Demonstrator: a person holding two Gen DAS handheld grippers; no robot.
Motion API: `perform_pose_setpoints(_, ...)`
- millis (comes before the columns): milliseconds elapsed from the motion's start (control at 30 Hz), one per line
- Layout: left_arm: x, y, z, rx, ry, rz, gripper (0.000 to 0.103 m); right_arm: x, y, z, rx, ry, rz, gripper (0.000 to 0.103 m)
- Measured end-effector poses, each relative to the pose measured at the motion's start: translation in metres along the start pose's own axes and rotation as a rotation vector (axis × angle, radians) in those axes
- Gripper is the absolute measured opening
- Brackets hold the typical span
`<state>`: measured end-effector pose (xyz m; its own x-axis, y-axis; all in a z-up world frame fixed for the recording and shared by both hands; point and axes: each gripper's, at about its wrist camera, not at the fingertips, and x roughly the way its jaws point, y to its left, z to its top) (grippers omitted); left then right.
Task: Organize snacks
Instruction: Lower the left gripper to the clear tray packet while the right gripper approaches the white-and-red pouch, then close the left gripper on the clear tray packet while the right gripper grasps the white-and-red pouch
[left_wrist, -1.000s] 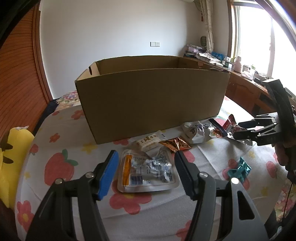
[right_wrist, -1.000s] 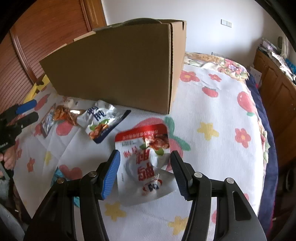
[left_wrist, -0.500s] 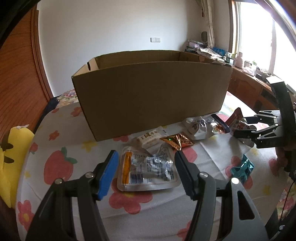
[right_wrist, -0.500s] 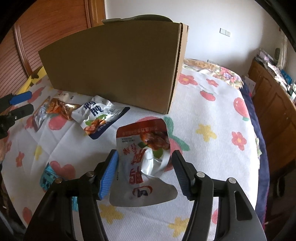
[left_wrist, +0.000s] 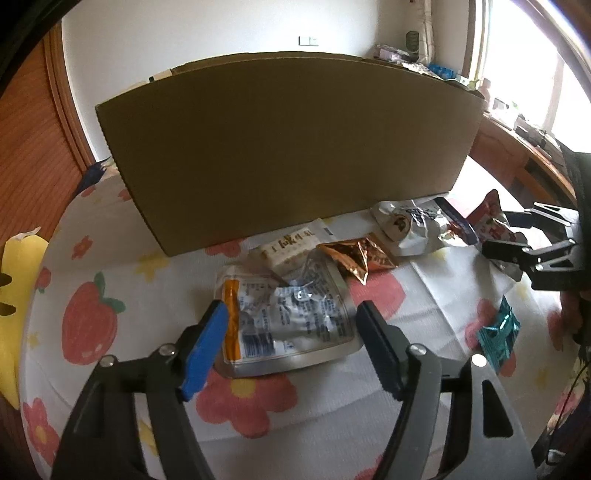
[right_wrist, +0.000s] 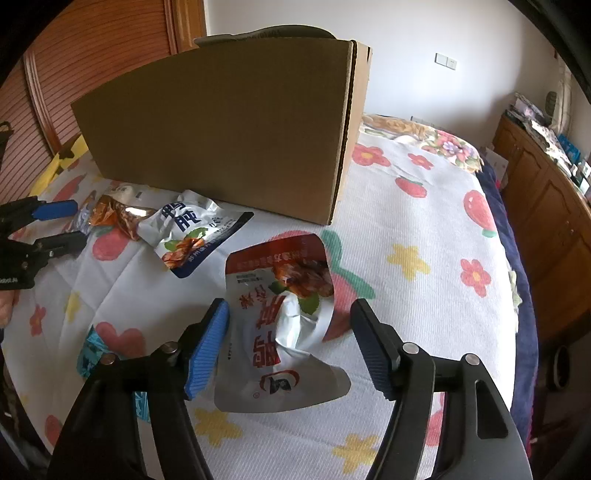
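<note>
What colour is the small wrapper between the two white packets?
Shiny orange-brown foil wrapper, clearest in the left wrist view.

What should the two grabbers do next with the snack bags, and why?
Probably lower both and close. The left gripper and right gripper are opening, each straddling a flat pouch without pressing it: the silver pouch and the red pouch. The box stands just behind, likely where they go.

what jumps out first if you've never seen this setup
A big cardboard box stands across the back of a flower-and-strawberry bedspread, with loose snack packets strewn before it. Each hand-held gripper's jaws are opening over one: the left hand-held gripper around a silver pouch, the right hand-held gripper around a red-and-white pouch.
</note>
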<state>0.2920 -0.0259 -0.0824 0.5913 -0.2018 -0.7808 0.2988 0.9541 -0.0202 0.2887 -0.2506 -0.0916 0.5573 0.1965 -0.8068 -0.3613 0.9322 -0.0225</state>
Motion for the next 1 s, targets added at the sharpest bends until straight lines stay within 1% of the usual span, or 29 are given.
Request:
perform_pose_setpoints(67,0.002,-0.002,0.0,0.006,-0.002,0.005,0.075,0.0,0.0,0.0,-0.001,0.0,-0.001,0.071)
perform_pose_setpoints(133,0.003,-0.005,0.001,0.025,0.002,0.029,0.078,0.0,0.0,0.0,-0.001,0.0,-0.005,0.072)
perform_pose_setpoints(233,0.005,-0.008,0.004,0.031,0.005,0.044,0.078,0.001,0.0,0.0,0.001,0.001,-0.003,0.073)
perform_pose_setpoints(333,0.004,-0.008,0.008,0.012,0.001,0.042,0.078,0.001,-0.001,0.0,0.002,0.001,-0.003,0.073)
perform_pose_setpoints(433,-0.002,-0.004,0.014,-0.011,-0.027,0.048,0.078,0.001,0.0,0.0,0.001,0.001,-0.005,0.073)
perform_pose_setpoints(567,-0.005,0.002,0.02,-0.033,-0.043,0.046,0.078,0.001,0.0,0.0,0.001,0.001,-0.004,0.074)
perform_pose_setpoints(700,0.005,0.007,0.021,-0.041,-0.008,0.024,0.078,0.001,0.0,0.0,0.001,0.002,-0.004,0.074)
perform_pose_setpoints(800,0.014,0.006,0.021,-0.031,0.023,0.027,0.078,0.001,0.0,0.0,0.001,0.002,-0.004,0.074)
perform_pose_setpoints(833,0.014,0.006,0.021,-0.029,0.01,0.03,0.079,0.001,0.0,0.0,0.001,0.002,-0.004,0.074)
perform_pose_setpoints(967,0.017,0.001,0.022,-0.021,0.011,0.038,0.08,0.001,0.0,0.0,0.001,0.002,-0.005,0.074)
perform_pose_setpoints(1000,0.018,0.0,0.022,-0.018,0.01,0.036,0.083,0.001,0.0,-0.001,0.001,0.002,-0.004,0.074)
